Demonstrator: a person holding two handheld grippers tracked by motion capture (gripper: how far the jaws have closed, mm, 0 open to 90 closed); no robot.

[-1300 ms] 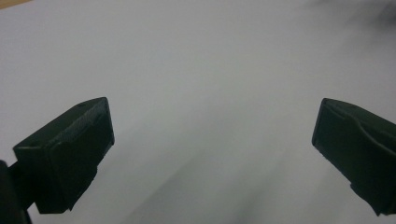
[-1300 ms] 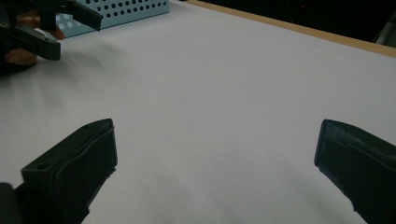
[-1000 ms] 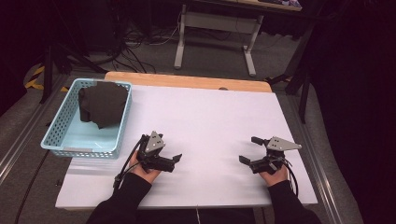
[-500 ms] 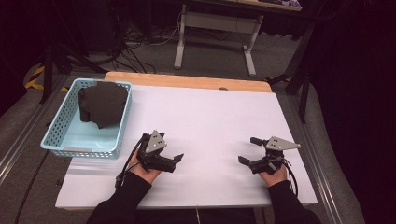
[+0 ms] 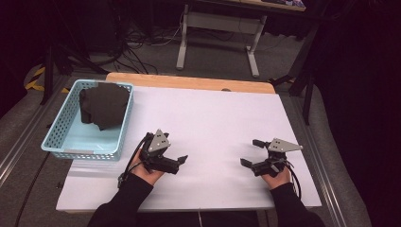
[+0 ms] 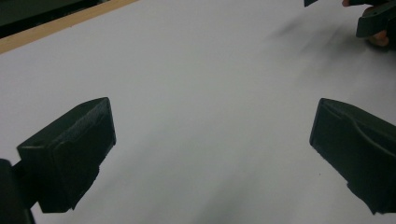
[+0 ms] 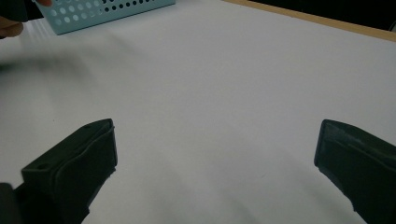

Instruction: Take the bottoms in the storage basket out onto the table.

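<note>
My left gripper [image 5: 178,161] rests low over the white table sheet [image 5: 213,118], left of centre, held in a hand. Its jaws stand wide apart with nothing between them; the left gripper view has the left gripper [image 6: 212,140] over bare white sheet. My right gripper [image 5: 251,152] is held near the sheet's front right, also open and empty. The right gripper view has the right gripper [image 7: 215,154] with both jaws spread over the sheet. A light blue perforated basket [image 5: 85,152] stands at the left and holds a crumpled black cloth [image 5: 104,104].
A wooden table edge [image 5: 189,81] runs along the back of the sheet. The basket's wall [image 7: 107,9] appears at the top left of the right gripper view. Beyond the table are desk legs and cables on the floor [image 5: 142,38].
</note>
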